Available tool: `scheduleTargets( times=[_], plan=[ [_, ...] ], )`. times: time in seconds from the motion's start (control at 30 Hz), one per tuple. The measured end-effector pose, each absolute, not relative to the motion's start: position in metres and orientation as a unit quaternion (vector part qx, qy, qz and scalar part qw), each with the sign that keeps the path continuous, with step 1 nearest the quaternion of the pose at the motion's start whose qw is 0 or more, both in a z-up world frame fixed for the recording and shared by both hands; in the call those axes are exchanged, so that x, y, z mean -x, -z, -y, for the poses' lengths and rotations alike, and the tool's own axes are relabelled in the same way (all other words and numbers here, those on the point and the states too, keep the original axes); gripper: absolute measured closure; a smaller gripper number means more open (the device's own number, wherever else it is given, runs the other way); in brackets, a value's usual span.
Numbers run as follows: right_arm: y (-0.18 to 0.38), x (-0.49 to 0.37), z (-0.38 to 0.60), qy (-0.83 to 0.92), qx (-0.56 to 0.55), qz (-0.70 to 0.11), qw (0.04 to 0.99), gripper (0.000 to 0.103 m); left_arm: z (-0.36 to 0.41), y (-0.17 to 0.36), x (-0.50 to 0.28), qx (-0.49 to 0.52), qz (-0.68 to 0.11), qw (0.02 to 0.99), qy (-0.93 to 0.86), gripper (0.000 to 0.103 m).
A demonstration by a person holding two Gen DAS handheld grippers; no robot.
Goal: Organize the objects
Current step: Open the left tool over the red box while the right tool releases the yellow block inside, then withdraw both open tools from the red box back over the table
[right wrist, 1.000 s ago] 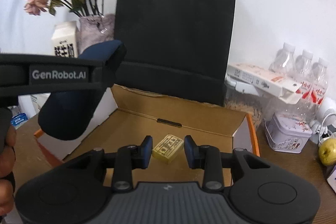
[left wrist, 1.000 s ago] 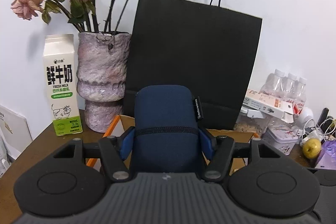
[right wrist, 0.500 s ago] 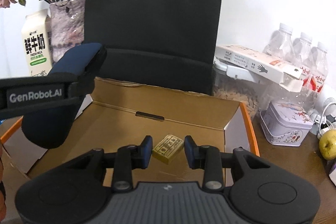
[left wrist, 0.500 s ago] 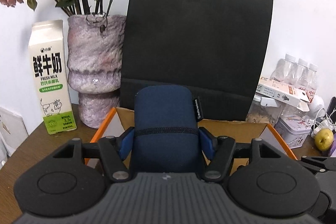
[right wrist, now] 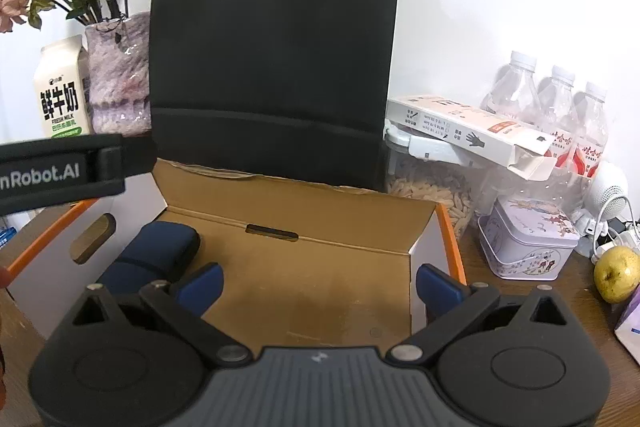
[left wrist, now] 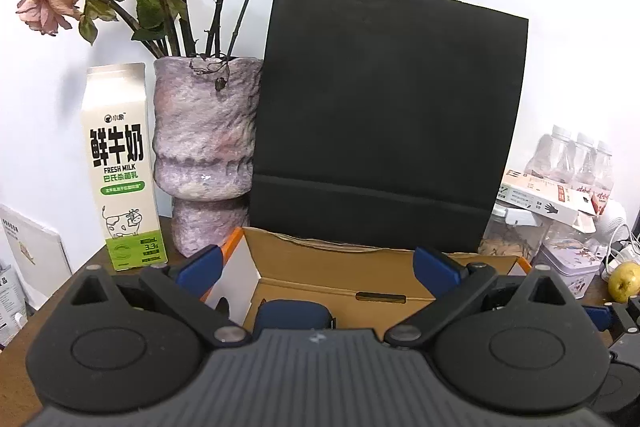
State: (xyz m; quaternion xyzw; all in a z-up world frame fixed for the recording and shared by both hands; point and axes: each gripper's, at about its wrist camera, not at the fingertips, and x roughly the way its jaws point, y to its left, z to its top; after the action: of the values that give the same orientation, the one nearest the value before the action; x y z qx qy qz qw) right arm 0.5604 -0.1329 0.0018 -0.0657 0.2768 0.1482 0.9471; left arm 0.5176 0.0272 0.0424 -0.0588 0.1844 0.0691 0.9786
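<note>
A navy zip case (left wrist: 294, 315) lies on the floor of the open cardboard box (left wrist: 360, 267), low under the gap of my left gripper (left wrist: 317, 266). That gripper's jaws are opening and stand wide, and neither blue pad touches the case. In the right wrist view the same navy case (right wrist: 156, 255) rests at the left end of the box (right wrist: 304, 223). My right gripper (right wrist: 320, 287) hangs over the box's bare floor; its jaws are opening too, wide apart, with nothing between them. The small yellow packet is not in sight.
A black paper bag (left wrist: 384, 115) stands right behind the box. To its left are a stone vase (left wrist: 206, 155) and a milk carton (left wrist: 120, 167). A tin (right wrist: 528, 243), water bottles (right wrist: 560, 115) and a pear (right wrist: 616, 275) crowd the right side. A black bar marked GenRobot.AI (right wrist: 60, 171) crosses the left.
Both grippers have gone from gripping to wide open. The navy case has dropped out of the left jaws into the box. The yellow packet between the right fingers is gone from view.
</note>
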Motion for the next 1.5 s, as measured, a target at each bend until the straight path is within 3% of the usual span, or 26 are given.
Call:
scheduleTargets(
  times=[0.7,1.5],
  plan=[
    [-0.045,-0.517,0.160,-0.141,0.068,-0.237,0.959,0.000,-0.026,-0.070,-0.467,0.077,-0.169,0.981,-0.056,0.000],
    [-0.116,-0.389,0.211,-0.148,0.041,-0.169,0.974,0.000,-0.003,-0.138,-0.361,0.050,-0.159,0.985,-0.036,0.000]
  ],
)
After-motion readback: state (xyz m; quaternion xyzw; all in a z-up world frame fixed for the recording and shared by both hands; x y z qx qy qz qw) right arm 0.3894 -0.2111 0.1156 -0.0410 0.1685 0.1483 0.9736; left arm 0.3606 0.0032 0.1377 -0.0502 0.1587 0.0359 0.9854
